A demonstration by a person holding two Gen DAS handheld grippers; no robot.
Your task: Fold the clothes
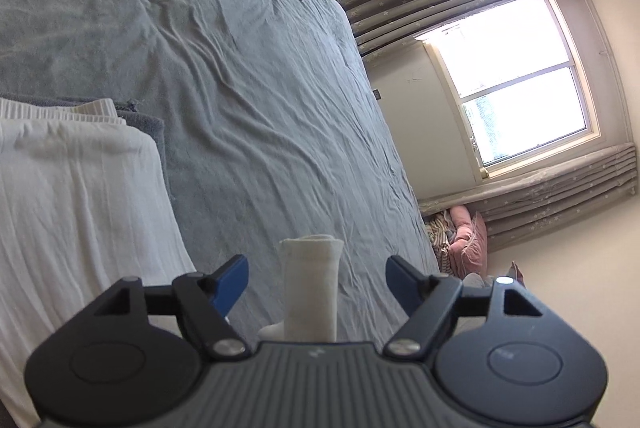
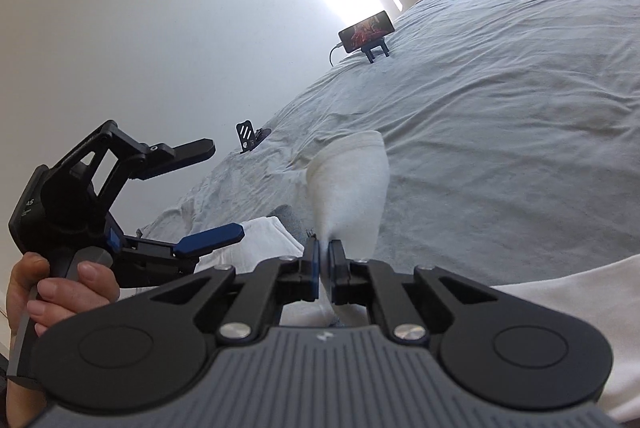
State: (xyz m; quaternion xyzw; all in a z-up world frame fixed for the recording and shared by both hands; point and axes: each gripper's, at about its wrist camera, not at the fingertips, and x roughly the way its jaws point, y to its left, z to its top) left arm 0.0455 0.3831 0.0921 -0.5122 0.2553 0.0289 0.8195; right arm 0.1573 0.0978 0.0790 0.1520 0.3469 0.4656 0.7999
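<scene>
A small white sock-like cloth (image 2: 352,187) stands up over the bed, with my right gripper (image 2: 324,256) shut on its lower end. In the right wrist view my left gripper (image 2: 226,189) is to the left of it, held by a hand (image 2: 60,288), with the jaws wide open and nothing in them. Its tips stop short of the cloth. In the left wrist view the same white cloth (image 1: 310,292) appears in line with the gap of the open left gripper (image 1: 316,262). A folded white garment (image 1: 80,207) lies at the left on a grey towel (image 1: 144,125).
The wrinkled grey-blue bed sheet (image 1: 260,87) fills most of the view. A phone on a stand (image 2: 366,29) sits at the far edge, and an empty stand (image 2: 248,135) is nearer. More white fabric (image 2: 560,300) lies at lower right. A window (image 1: 516,83), curtains and a pink pile (image 1: 464,244) are beyond the bed.
</scene>
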